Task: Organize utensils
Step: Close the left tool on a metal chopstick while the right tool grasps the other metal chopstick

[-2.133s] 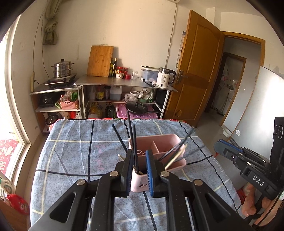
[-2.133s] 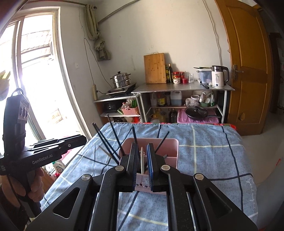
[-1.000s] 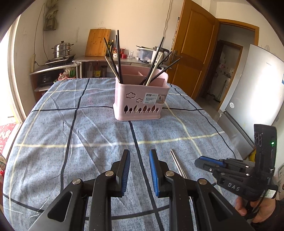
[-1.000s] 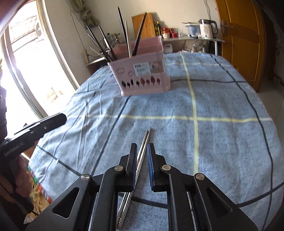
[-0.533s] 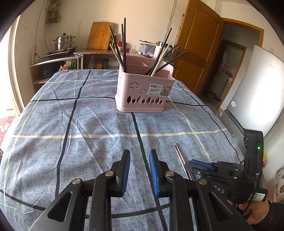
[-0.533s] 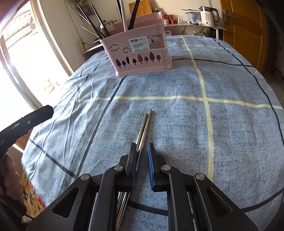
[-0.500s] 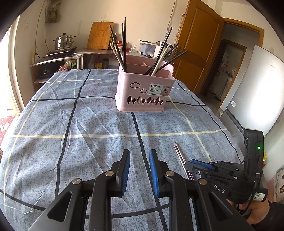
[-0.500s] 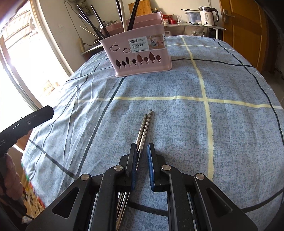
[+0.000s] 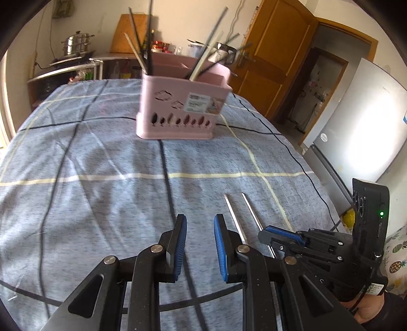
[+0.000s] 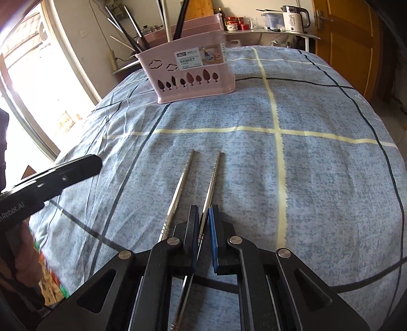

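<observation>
A pink utensil basket [image 9: 182, 107] stands on the blue checked tablecloth and holds several chopsticks; it also shows in the right wrist view [image 10: 193, 73]. Two metal chopsticks lie side by side on the cloth. My right gripper [image 10: 202, 216] is nearly shut around the right metal chopstick [image 10: 213, 178], which runs between its fingers. The left metal chopstick [image 10: 179, 188] lies free beside it. My left gripper [image 9: 199, 224] is open and empty, just left of the two chopsticks [image 9: 235, 216]. The right gripper also shows in the left wrist view [image 9: 269, 233].
The table [image 10: 318, 178] drops off at the right and near edges. A metal shelf with a kettle [image 10: 292, 15], a wooden door [image 9: 274, 58] and a fridge [image 9: 361, 127] stand beyond it. A window is on the left.
The two metal chopsticks, close together before, now lie spread apart. My right gripper has come down around the right one. My left gripper has moved a little closer to the table.
</observation>
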Demonstrator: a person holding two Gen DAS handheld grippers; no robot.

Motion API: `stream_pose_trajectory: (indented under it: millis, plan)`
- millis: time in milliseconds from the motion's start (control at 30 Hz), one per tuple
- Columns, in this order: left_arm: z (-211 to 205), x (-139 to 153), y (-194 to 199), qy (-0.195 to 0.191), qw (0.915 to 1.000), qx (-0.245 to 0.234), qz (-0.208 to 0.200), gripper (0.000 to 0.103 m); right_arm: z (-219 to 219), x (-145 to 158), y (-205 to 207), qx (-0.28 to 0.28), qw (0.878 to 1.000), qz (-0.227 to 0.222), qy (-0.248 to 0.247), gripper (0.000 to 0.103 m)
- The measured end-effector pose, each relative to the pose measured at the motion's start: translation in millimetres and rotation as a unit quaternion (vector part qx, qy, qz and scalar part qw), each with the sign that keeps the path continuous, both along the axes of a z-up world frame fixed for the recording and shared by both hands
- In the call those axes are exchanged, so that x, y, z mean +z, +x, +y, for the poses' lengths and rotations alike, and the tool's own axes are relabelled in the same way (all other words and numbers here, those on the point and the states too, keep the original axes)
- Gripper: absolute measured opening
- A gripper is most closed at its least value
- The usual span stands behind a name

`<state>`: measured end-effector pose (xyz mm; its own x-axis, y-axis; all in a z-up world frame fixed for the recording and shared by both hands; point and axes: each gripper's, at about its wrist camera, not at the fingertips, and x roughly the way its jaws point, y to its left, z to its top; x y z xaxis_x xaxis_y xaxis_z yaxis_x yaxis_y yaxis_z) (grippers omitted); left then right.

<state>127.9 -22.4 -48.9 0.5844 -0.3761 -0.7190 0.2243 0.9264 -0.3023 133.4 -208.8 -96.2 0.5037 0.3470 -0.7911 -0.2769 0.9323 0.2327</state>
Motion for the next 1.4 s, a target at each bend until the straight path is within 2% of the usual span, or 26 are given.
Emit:
stream_pose_trajectory:
  millis: [133,367,467,533,567,700,1000,1300,1400]
  plan:
    - [-24,-13,11,-0.008,0.9995,-0.019,0.022,0.022,-14,0,-2,-0.015,1.0,0.001,0.002,0.008]
    - [-56,-36,29,0.006,0.9982,-0.025,0.055,0.022,-31,0,-3,-0.037,0.999,0.005,0.017,0.008]
    - [-67,-36,29,0.039,0.9981,-0.026,0.04,0.021,-33,-1,-3,-0.039,0.999,0.006,0.024,0.008]
    - [-72,-36,28,0.07,0.9968,-0.026,0.031,0.011,-34,0,-3,-0.038,0.999,0.007,0.025,0.008]
    - [-72,-36,27,0.079,0.9961,-0.028,0.028,0.008,-34,0,-3,-0.038,0.999,0.007,0.025,0.008]
    - [-59,-36,25,0.078,0.9959,-0.028,0.035,0.006,-34,0,0,-0.038,0.999,0.009,0.026,0.008]
    - [-31,-34,28,0.062,0.9964,-0.011,0.056,0.006,-21,0,21,-0.023,1.0,0.007,-0.001,0.009]
    - [-39,-33,41,0.078,0.9942,-0.024,0.069,0.006,-13,1,35,-0.013,1.0,0.018,-0.02,0.009]
    - [-41,-33,45,0.081,0.9939,-0.028,0.07,0.006,-12,1,36,-0.012,1.0,0.018,-0.023,0.005]
